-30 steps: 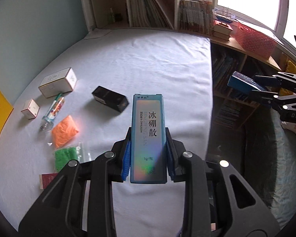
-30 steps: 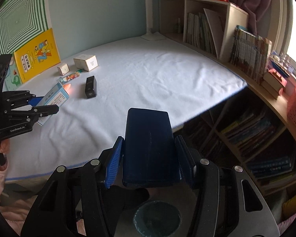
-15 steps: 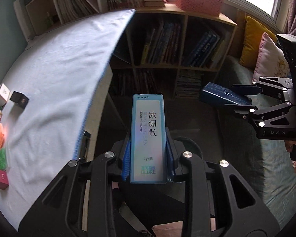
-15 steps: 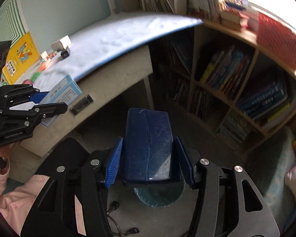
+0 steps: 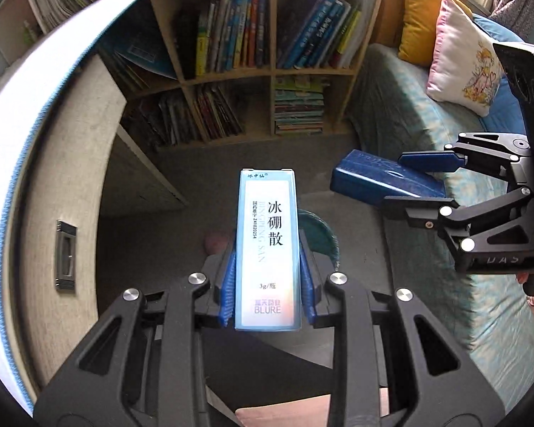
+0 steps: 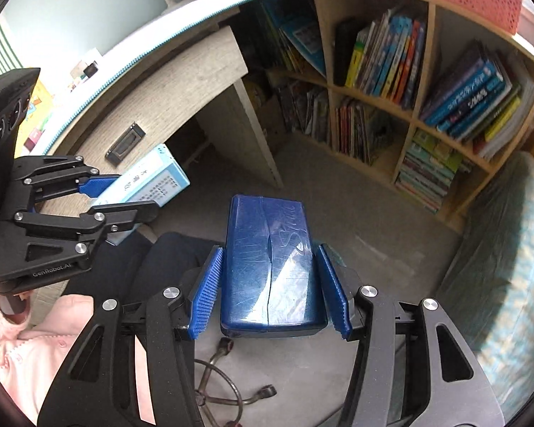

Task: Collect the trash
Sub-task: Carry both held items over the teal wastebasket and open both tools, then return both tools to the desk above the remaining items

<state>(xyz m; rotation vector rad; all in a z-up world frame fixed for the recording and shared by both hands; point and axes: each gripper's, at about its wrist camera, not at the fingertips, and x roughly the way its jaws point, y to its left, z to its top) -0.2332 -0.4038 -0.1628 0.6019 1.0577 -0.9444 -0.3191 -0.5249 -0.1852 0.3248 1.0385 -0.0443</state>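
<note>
Boxes (image 5: 267,249) (image 6: 272,267) sit pinched between each tool's (image 5: 267,286) (image 6: 270,288) blue pads.

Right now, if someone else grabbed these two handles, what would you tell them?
Left tool: shut on the light blue medicine box.
Right tool: shut on the dark blue box.
Both hang above the floor beside the desk; the teal bin sits just below the left tool.
Done: two pieces picked up. Left: drop both in the bin; small items lie on the desk top.

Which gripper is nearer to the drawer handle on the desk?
Left. The left gripper is beside the drawer handle; the right gripper is farther away, toward the bed.
</note>
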